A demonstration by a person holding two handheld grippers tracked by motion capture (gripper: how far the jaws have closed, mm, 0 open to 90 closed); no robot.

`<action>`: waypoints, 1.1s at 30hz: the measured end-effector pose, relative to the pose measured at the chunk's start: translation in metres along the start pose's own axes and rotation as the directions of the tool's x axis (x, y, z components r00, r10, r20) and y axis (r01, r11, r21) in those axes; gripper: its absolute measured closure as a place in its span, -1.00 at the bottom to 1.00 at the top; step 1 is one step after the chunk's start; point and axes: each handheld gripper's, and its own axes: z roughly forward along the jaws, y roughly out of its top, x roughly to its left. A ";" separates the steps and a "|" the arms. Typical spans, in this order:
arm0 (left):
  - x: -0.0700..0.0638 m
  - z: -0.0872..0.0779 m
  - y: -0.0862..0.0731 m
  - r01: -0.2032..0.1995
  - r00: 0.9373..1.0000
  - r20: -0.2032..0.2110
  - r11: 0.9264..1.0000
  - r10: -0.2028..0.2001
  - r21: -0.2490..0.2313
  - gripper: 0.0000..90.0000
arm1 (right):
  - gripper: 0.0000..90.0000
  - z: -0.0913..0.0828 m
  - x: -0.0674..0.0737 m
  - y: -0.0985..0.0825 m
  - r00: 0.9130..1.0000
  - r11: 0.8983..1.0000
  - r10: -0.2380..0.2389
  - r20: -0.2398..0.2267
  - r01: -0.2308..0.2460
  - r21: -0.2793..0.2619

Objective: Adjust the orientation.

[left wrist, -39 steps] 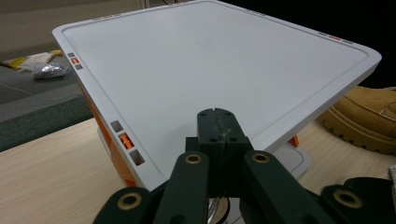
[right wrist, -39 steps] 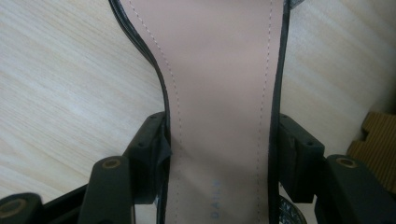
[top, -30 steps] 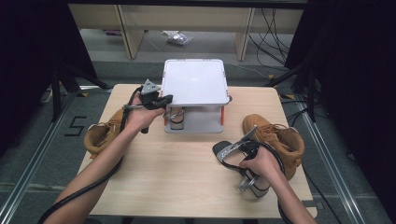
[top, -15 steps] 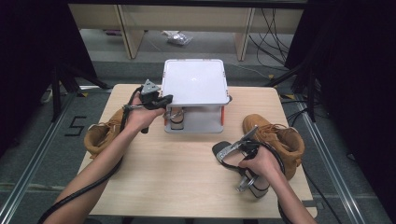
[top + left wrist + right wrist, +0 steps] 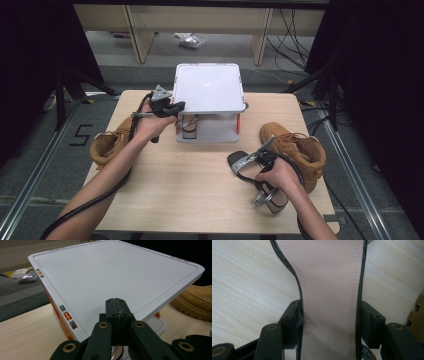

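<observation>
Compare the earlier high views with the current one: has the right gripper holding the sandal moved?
No. The right gripper keeps its place beside the tan boot, clamped on the sandal.

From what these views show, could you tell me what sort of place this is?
Probably a lab or studio set up for recording handling tasks, not a home: a small wooden table ringed by black curtains, loose cables on the grey floor, and a floor marking beside the table.

White rack (image 5: 208, 87) between two tan boots (image 5: 295, 150), a claw (image 5: 176, 107) beside it
</observation>
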 end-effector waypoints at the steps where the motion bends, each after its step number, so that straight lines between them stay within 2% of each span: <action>1: 0.000 0.000 0.000 0.000 1.000 0.000 1.000 0.000 0.000 0.99 | -0.04 0.001 -0.001 0.000 1.000 1.000 -0.013 -0.001 0.013 -0.005; 5: 0.000 0.000 0.000 0.001 1.000 0.001 1.000 -0.001 0.000 0.99 | -0.07 0.001 -0.002 0.003 0.999 0.999 -0.040 -0.008 0.040 0.009; 8: 0.000 0.000 0.000 -0.001 1.000 0.001 1.000 0.001 0.001 0.99 | -0.11 0.002 -0.002 0.007 1.000 1.000 -0.019 -0.016 0.019 -0.013; 12: 0.000 0.000 0.000 0.001 1.000 0.002 1.000 -0.001 0.000 0.99 | -0.11 0.007 -0.002 0.011 0.999 0.999 -0.032 -0.011 0.032 -0.009; 13: 0.001 0.000 0.000 0.001 1.000 0.002 1.000 -0.001 0.000 0.99 | -0.10 0.007 -0.002 0.012 0.999 0.999 -0.030 -0.021 0.031 0.012; 15: 0.001 0.000 0.000 0.001 1.000 0.002 1.000 -0.001 0.000 0.99 | -0.10 0.008 -0.001 0.012 0.999 0.999 -0.039 -0.006 0.039 0.004; 17: 0.000 0.000 0.000 0.001 1.000 0.002 1.000 -0.001 0.001 0.99 | -0.09 0.007 0.000 0.013 0.999 0.999 -0.045 -0.018 0.046 0.011; 21: 0.000 0.000 0.000 0.000 1.000 0.001 1.000 0.000 -0.001 0.99 | -0.06 0.007 0.001 0.014 0.999 0.999 -0.035 -0.008 0.035 0.014; 22: 0.000 0.000 0.000 0.001 1.000 0.001 1.000 -0.001 -0.001 0.99 | -0.06 0.006 0.003 0.013 1.000 1.000 -0.014 -0.013 0.014 0.027; 23: 0.001 0.000 0.000 0.002 1.000 0.002 1.000 -0.002 -0.002 0.99 | -0.06 0.007 0.002 0.013 1.000 1.000 -0.023 -0.001 0.023 0.010; 25: 0.000 0.000 0.000 0.000 1.000 0.002 1.000 0.000 0.002 0.99 | -0.06 0.007 0.003 0.012 1.000 1.000 0.016 -0.010 -0.016 -0.003; 27: 0.000 0.000 0.001 -0.001 1.000 0.002 1.000 0.001 0.003 0.99 | -0.06 0.007 0.002 0.011 0.999 1.000 0.031 -0.022 -0.031 0.000; 28: 0.000 0.000 0.001 -0.001 1.000 0.002 1.000 0.001 0.003 0.99 | -0.05 0.008 0.003 0.010 0.999 0.999 0.034 -0.002 -0.034 -0.025; 29: 0.000 0.000 0.001 -0.001 1.000 0.002 1.000 0.001 0.003 0.99 | -0.05 0.007 0.003 0.010 0.999 0.999 0.042 -0.006 -0.042 -0.021; 30: 0.000 0.000 0.000 0.000 1.000 0.002 1.000 0.000 0.002 0.99 | -0.05 0.006 0.003 0.010 0.999 0.999 0.045 0.003 -0.045 -0.028; 31: 0.000 0.000 0.000 -0.001 1.000 0.002 1.000 0.001 0.002 0.99 | -0.05 0.004 0.003 0.009 0.999 0.998 0.048 -0.007 -0.048 -0.027; 32: 0.000 0.000 0.000 -0.002 1.000 0.001 1.000 0.002 0.002 0.99 | -0.05 0.003 0.001 0.009 0.999 0.998 0.039 -0.005 -0.039 -0.058; 33: 0.000 0.000 0.000 -0.001 1.000 0.001 1.000 0.001 0.002 0.99 | -0.05 0.003 0.001 0.009 0.999 0.998 0.039 -0.005 -0.039 -0.058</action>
